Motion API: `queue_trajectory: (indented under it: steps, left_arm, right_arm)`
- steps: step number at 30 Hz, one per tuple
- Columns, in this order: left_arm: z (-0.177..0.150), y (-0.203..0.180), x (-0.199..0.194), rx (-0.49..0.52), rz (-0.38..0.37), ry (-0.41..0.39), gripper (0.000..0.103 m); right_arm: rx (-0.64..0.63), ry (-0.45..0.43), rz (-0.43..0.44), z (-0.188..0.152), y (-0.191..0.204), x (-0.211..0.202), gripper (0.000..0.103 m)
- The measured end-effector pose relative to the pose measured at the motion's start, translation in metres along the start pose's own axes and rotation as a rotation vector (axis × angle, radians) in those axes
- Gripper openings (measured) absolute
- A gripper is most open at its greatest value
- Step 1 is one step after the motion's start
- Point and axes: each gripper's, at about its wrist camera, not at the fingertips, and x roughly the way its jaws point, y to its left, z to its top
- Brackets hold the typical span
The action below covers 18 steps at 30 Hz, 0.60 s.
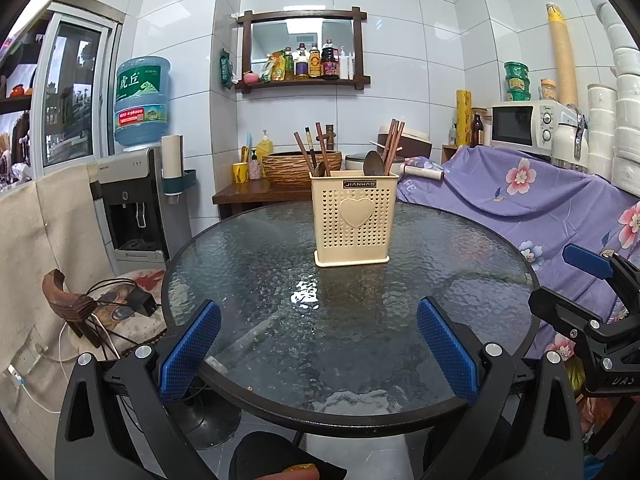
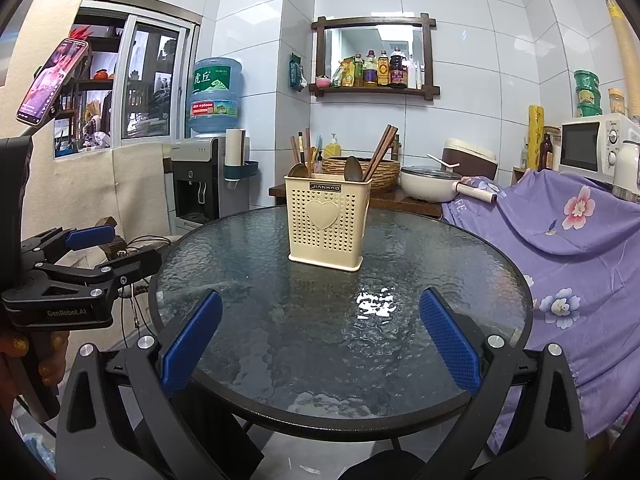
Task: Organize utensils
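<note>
Utensil holder stands loaded, both tools empty

The cream utensil holder (image 1: pixel 354 218) stands upright at 12 o'clock on the glass counter (image 1: pixel 256 280), holding chopsticks (image 1: pixel 394 142) and spoons (image 1: pixel 373 163). Left hand-held gripper (image 1: pixel 318 344) and right hand-held gripper (image 2: pixel 320 340) both gape wide, gripping nothing.

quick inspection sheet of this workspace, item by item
surface: round glass table, textured top, dark rim, bare apart from the holder.
job's things: cream utensil holder upright toward the far side; chopsticks and spoons stand inside.
clutter: nothing seen on the table.
grippers: left gripper and right gripper both open, empty, over the near edge.
cables: charger and cords on the seat to the left.
surroundings: water dispenser, microwave, purple floral cloth, wall shelf of bottles.
</note>
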Motion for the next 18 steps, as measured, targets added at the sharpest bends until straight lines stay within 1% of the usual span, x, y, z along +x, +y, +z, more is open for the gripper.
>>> queue_trajectory:
  steps: [10,15,18]
  left_arm:
    - [0.0019,0.0019,-0.0002,0.002,-0.005,0.001,0.096]
    - [0.0032,0.0031,-0.0017,-0.004,-0.015,-0.012,0.096]
    - [0.0031,0.0017,-0.0009,0.007,-0.004,-0.006,0.096]
  right_arm:
    - [0.002,0.003,-0.003,0.0001,-0.0010,-0.0002,0.097]
    - [0.005,0.007,-0.002,-0.0001,-0.0014,0.0017,0.097]
    - [0.004,0.007,-0.002,-0.0003,-0.0017,0.0021,0.097]
